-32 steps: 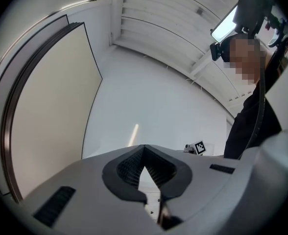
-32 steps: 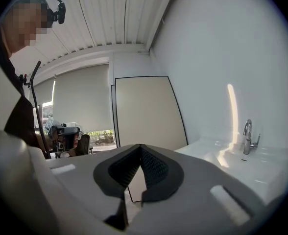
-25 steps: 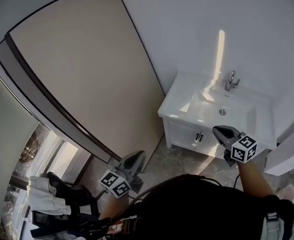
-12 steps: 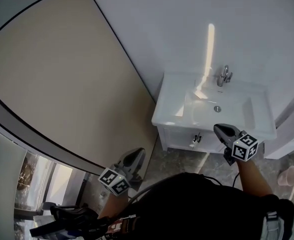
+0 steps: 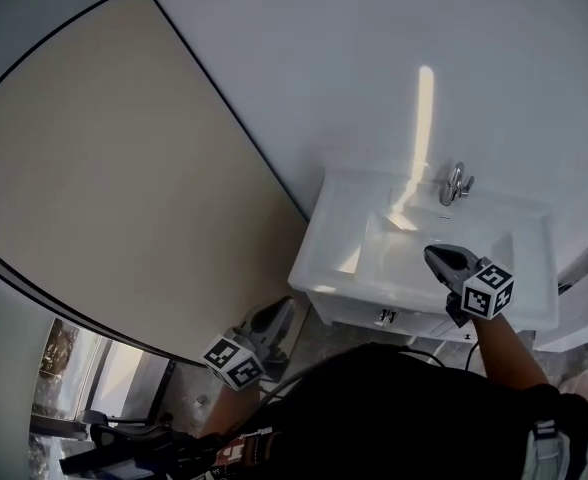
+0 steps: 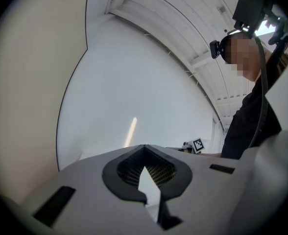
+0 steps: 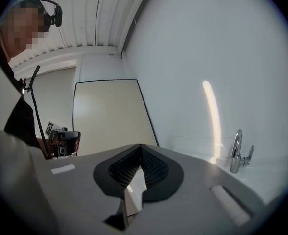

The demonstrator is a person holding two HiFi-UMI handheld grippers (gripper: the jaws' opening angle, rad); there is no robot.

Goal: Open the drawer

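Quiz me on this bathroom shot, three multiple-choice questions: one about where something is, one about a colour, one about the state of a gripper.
1. In the head view, the right gripper shows in front of:
A the sink basin
B a bathtub
C a toilet

2. The vanity is:
A black
B white
C red

3. The right gripper's jaws are:
A wide apart
B together and empty
C closed on a towel

Answers:
1 A, its tip lies against the basin's hollow.
2 B, the top and the cabinet front are both white.
3 B, the right gripper view shows the pads meeting with nothing between them.
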